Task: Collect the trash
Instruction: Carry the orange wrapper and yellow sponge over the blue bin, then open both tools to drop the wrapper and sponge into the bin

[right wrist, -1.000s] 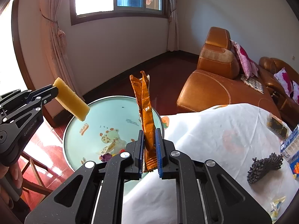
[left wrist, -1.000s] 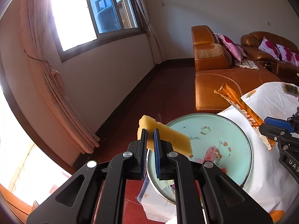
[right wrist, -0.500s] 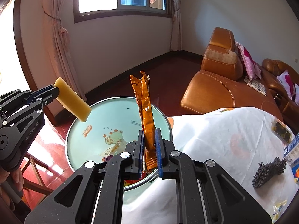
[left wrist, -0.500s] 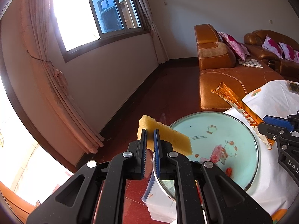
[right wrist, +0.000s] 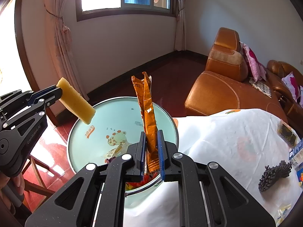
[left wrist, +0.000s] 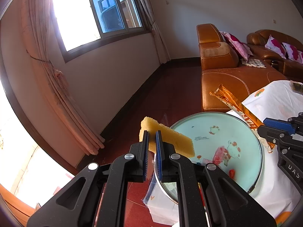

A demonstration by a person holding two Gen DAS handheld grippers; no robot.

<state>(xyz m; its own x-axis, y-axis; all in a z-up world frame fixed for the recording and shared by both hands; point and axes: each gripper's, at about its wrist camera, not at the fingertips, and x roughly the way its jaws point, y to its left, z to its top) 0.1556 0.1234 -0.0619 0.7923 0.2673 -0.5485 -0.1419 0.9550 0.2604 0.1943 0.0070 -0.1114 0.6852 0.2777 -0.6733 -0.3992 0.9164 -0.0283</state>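
A light-blue basin [left wrist: 217, 132] [right wrist: 117, 117] with a cartoon print stands at the table's edge and holds several wrappers. My left gripper [left wrist: 151, 138] is shut on a yellow sponge [left wrist: 176, 141], held over the basin's left rim; it also shows in the right wrist view [right wrist: 75, 101]. My right gripper [right wrist: 151, 141] is shut on a long orange snack wrapper [right wrist: 146, 109], upright over the basin's near rim. The wrapper also shows in the left wrist view [left wrist: 238, 106].
A white tablecloth [right wrist: 227, 141] covers the table, with a dark knobbly object [right wrist: 274, 174], a dark packet [right wrist: 286, 132] and small wrappers at the right. Brown leather sofas [right wrist: 217, 87] stand behind. A chair [right wrist: 37, 172] stands by the table's left edge.
Both grippers have moved a little forward and over the basin, still holding the sponge and the orange wrapper. The basin appears nearer and more centred in both views.
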